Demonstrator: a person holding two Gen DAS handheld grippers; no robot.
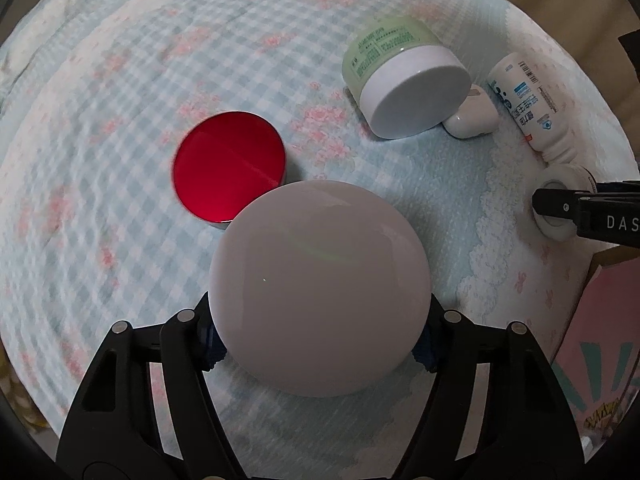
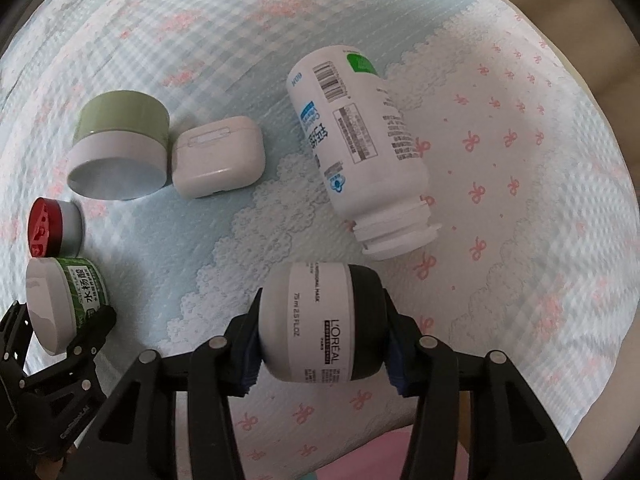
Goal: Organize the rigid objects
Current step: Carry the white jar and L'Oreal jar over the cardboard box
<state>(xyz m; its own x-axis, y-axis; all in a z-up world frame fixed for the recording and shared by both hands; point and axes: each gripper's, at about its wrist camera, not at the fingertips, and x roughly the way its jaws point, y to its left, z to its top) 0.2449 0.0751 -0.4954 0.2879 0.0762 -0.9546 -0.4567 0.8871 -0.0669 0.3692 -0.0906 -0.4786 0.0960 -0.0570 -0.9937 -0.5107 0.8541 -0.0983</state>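
Everything lies on a bed, its quilted cover puckered in pale blue-and-white checks with pink bows and lacy cloud prints.

My left claw is half closed, its blue pads pressing both sides of a smooth, round white lid that belongs to a green-labelled jar; seen from my right wrist, that jar is squat and tilted in the claw. Touching it in view at 10 o'clock sits a glossy red-lidded tin, flat and circular. At 1 o'clock, well apart, a pale green jar with a white cap lies on its side, a rounded white earbud case just beside it, then a white plastic bottle lying down.

My right claw is clamped on a small barrel-shaped jar, white body, black cap, held sideways so the pads bear on its two ends. The open-necked bottle, cylindrical with printed labels, lies at 12 o'clock from it, near. The earbud case is at 10 o'clock, touching the pale green jar.
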